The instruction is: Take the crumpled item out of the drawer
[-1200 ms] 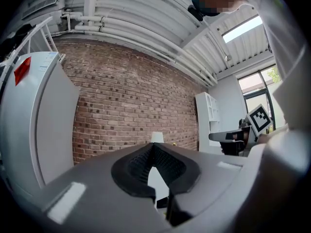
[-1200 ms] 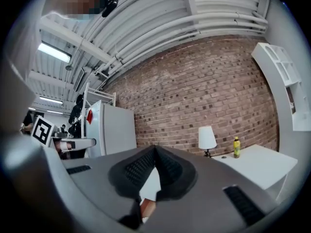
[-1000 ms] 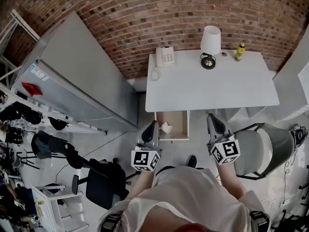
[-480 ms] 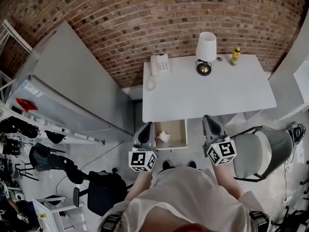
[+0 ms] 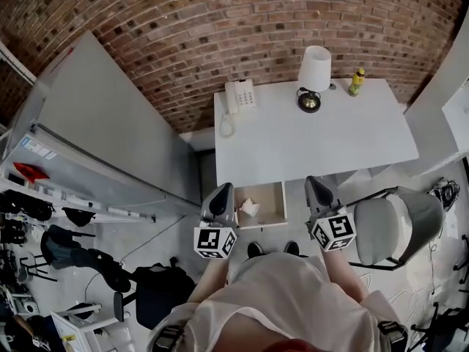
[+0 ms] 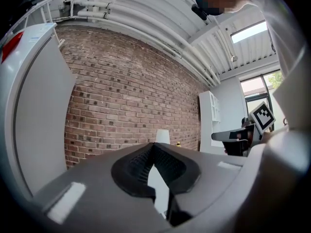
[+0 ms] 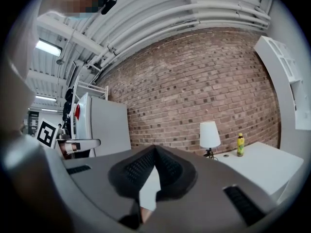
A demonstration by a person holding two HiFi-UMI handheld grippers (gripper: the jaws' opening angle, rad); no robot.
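Note:
The white desk (image 5: 315, 145) has its wooden drawer (image 5: 272, 200) pulled open beneath the front edge. A crumpled white item (image 5: 249, 207) lies in the drawer's left part. My left gripper (image 5: 223, 189) hovers at the drawer's left side, just beside the item, jaws shut and empty (image 6: 154, 144). To the right of the drawer, my right gripper (image 5: 314, 182) is held level with its tips together (image 7: 155, 147), nothing between them. Both point level toward the brick wall. The drawer does not show in either gripper view.
On the desk stand a white phone (image 5: 240, 94), a lamp (image 5: 314, 75) and a yellow bottle (image 5: 357, 81). A grey chair (image 5: 392, 229) sits right of me, a tall grey cabinet (image 5: 110, 130) left, a black chair (image 5: 157, 288) behind left.
Both grippers have moved forward toward the desk, now flanking the open drawer more closely. Their jaws look the same.

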